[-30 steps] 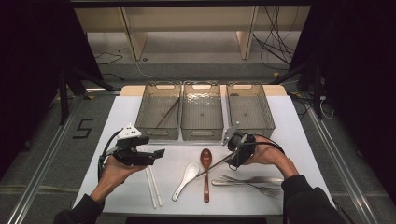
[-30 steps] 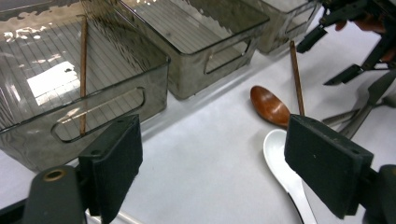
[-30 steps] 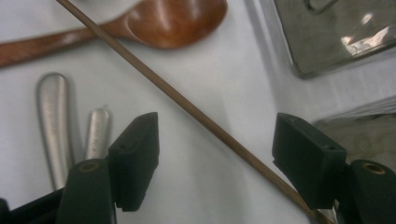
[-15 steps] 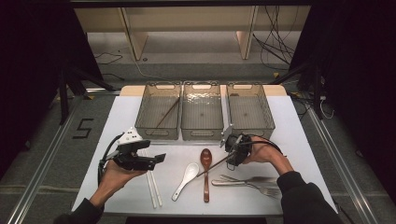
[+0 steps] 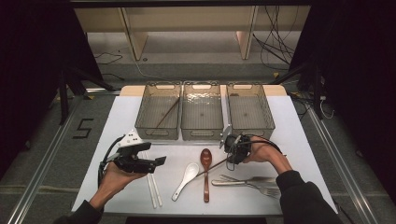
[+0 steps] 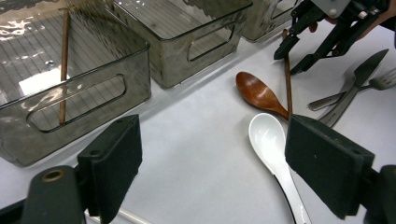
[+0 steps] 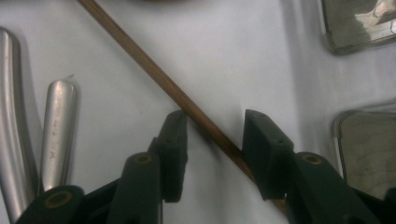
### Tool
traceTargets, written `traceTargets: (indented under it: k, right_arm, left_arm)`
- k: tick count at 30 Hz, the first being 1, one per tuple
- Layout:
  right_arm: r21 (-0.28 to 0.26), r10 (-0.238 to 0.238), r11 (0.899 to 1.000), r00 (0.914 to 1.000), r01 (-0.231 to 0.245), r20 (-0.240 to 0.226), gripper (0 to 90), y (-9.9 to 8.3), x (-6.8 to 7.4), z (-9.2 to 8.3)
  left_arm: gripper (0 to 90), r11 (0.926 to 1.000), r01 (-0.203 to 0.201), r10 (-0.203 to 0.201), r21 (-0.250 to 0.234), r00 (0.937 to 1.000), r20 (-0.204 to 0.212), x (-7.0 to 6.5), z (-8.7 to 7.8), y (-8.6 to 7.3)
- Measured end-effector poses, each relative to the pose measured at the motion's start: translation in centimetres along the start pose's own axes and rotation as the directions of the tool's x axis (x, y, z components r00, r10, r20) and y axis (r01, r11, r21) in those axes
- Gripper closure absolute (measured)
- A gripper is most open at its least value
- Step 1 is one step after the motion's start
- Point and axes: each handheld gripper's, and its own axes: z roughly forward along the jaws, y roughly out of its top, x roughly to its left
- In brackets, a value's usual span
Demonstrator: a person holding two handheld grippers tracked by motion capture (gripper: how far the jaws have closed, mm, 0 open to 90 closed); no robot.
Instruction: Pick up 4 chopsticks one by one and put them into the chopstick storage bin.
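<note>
The right gripper [image 7: 212,135] has just been closing its fingers [image 7: 173,140] around the brown chopstick [image 7: 154,72] lying on the tabletop [image 5: 299,126]; they straddle it, not yet pinching. Gripped near its end, the stick could pivot and slip. The left gripper [image 6: 210,163] hangs spread, empty, near the white spoon [image 6: 271,140].

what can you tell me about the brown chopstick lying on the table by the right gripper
The brown chopstick is a thin, straight stick, wood by its look. It lies flat and slantwise on the white table, between the brown spoon and the metal cutlery. Its far end sits between the jaws of the right gripper, which have just been closing; one seems to touch it, but a gap shows, so it isn't clamped yet.
</note>
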Motion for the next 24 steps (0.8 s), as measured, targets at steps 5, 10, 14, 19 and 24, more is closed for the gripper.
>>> traceTargets:
  k: [5,10,14,19,24]
  right_arm:
    - [0.032,-0.049,0.998,0.9988,0.049,0.004,66.9,-0.4,0.6,-0.2]
    - [0.063,-0.094,0.994,0.9956,0.093,0.011,71.6,-0.9,1.1,-0.5]
    - [0.086,-0.112,0.990,0.9937,0.110,0.012,74.3,-1.3,1.5,-0.6]
    - [0.095,-0.146,0.985,0.9891,0.144,0.014,76.1,-1.3,1.8,-0.7]
    - [0.099,-0.172,0.980,0.9851,0.172,-0.009,78.6,-1.5,2.1,-0.8]
  left_arm:
    - [18.3,1.0000,0.002,-0.002,-0.005,1.0000,0.003,0.1,0.0,0.0]
    - [18.3,1.0000,0.004,-0.004,0.000,1.0000,0.003,0.1,0.1,-0.1]
    - [18.3,1.0000,0.000,0.000,0.003,1.0000,0.004,0.1,0.1,-0.1]
    - [18.4,1.0000,0.004,-0.004,0.004,0.9999,0.010,0.1,0.1,-0.1]
    - [18.5,0.9999,0.012,-0.012,0.006,0.9998,0.017,0.2,0.1,-0.1]
